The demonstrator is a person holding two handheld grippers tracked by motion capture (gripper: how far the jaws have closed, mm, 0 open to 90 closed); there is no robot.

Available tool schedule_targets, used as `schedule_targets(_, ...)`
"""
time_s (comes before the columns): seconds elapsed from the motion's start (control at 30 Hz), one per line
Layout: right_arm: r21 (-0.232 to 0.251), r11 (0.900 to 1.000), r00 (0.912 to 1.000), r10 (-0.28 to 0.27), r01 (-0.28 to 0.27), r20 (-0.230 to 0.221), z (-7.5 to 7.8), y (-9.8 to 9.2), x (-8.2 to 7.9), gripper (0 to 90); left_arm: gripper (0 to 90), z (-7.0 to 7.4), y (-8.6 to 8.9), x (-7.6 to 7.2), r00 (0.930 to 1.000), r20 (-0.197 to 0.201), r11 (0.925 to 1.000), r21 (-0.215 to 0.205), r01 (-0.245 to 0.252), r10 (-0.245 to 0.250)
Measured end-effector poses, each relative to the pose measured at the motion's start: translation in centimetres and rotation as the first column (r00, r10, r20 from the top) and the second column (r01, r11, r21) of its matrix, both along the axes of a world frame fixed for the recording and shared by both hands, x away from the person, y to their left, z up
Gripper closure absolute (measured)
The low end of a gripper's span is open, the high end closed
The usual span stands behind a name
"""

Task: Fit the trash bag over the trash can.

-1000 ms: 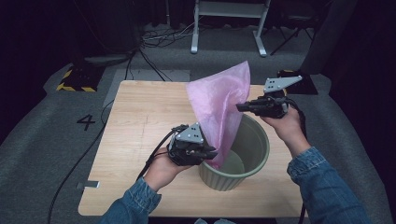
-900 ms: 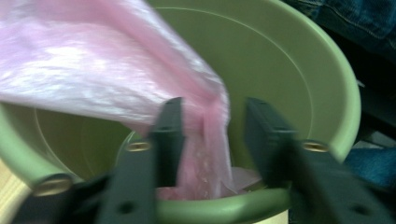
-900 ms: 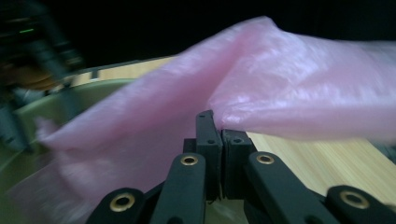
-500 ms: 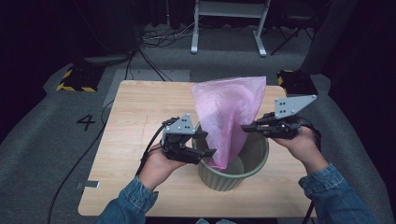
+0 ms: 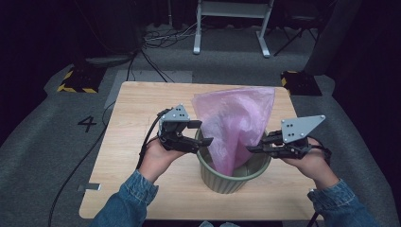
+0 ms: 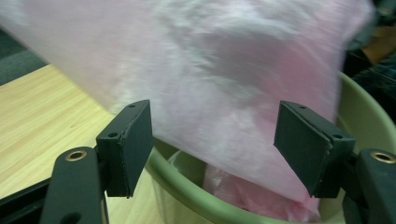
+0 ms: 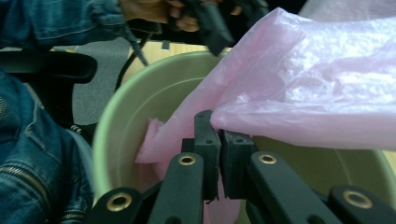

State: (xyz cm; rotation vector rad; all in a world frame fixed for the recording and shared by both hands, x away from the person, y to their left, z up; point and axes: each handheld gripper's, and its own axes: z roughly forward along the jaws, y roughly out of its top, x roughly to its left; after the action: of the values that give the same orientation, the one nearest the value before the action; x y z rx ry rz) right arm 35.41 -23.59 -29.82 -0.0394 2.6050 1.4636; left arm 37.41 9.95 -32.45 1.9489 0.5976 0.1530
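Pink plastic bag [image 5: 235, 124] stands half inside the green bin [image 5: 235, 176], its bottom down in the bin. Right gripper [image 5: 250, 148] pinches the bag's edge at the right rim. Left gripper [image 5: 202, 132], jaws just opened wide, apparently holds nothing; the film lies straight ahead, nearer it, above the left rim.
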Motion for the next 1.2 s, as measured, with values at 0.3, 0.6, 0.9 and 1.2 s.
schedule_targets(0.3, -0.008, 0.999, 0.9988, 0.048, -0.048, 0.012, -0.1, -0.7, -1.5, 86.3, 27.4, -0.1, 0.6, 1.1, 0.9982, 0.005, 0.9981, 0.011, -0.060, 0.060)
schedule_targets(0.6, -0.043, 0.998, 0.9993, 0.037, -0.037, -0.004, -0.7, -0.7, -1.7, 86.0, 72.0, 0.3, -0.6, -0.1, 0.9941, 0.103, 0.9992, 0.027, 0.030, -0.033)
schedule_targets(0.9, -0.102, 0.993, 0.9983, -0.058, 0.057, -0.007, -1.1, -1.0, -1.5, 71.2, 89.4, 1.3, -1.1, -3.3, 0.9638, 0.240, 0.9933, 0.034, 0.111, -0.116)
schedule_targets(1.2, -0.011, 0.973, 0.9723, -0.232, 0.232, -0.026, 1.0, -3.6, 0.1, 48.2, 89.5, 1.3, -2.0, -5.0, 0.9335, 0.283, 0.9739, 0.119, 0.193, -0.220)
